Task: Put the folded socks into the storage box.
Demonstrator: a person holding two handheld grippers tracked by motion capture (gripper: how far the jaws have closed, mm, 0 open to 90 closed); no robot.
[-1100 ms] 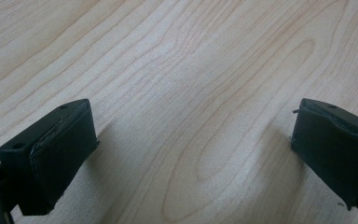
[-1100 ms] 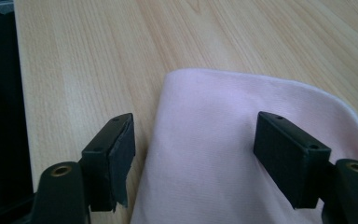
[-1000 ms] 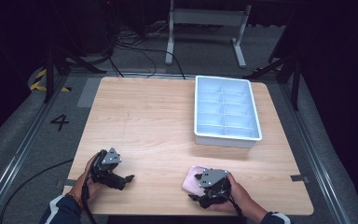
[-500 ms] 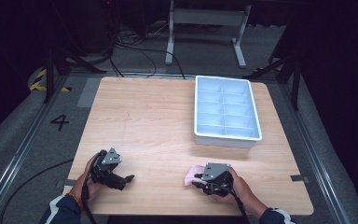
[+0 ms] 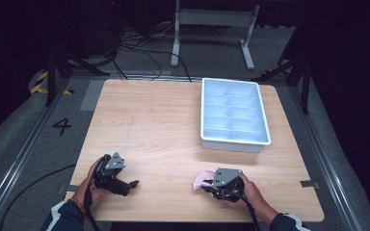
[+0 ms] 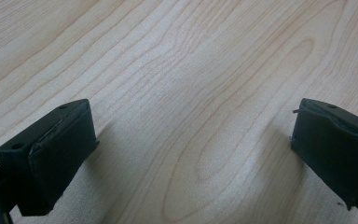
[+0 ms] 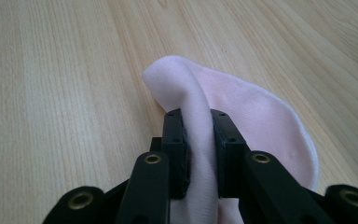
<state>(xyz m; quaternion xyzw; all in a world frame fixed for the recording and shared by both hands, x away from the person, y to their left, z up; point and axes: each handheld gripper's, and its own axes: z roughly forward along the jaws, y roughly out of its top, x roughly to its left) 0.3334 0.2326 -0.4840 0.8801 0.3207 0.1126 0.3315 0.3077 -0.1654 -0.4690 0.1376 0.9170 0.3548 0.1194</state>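
This looks like a lab or test room. A wooden table (image 5: 173,125) stands on a grey floor (image 5: 24,144) with a painted number 4 (image 5: 61,126), black-and-yellow tape (image 5: 41,82), loose cables (image 5: 139,45) and dark surroundings.

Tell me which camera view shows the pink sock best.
The right gripper view: the pink sock lies close up, a fold of it pinched between the right gripper jaws. The high view shows just a small pink patch beside that gripper on the table. The left gripper view looks at bare wood.

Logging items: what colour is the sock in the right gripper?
Pale pink sock; right gripper view shows it best.
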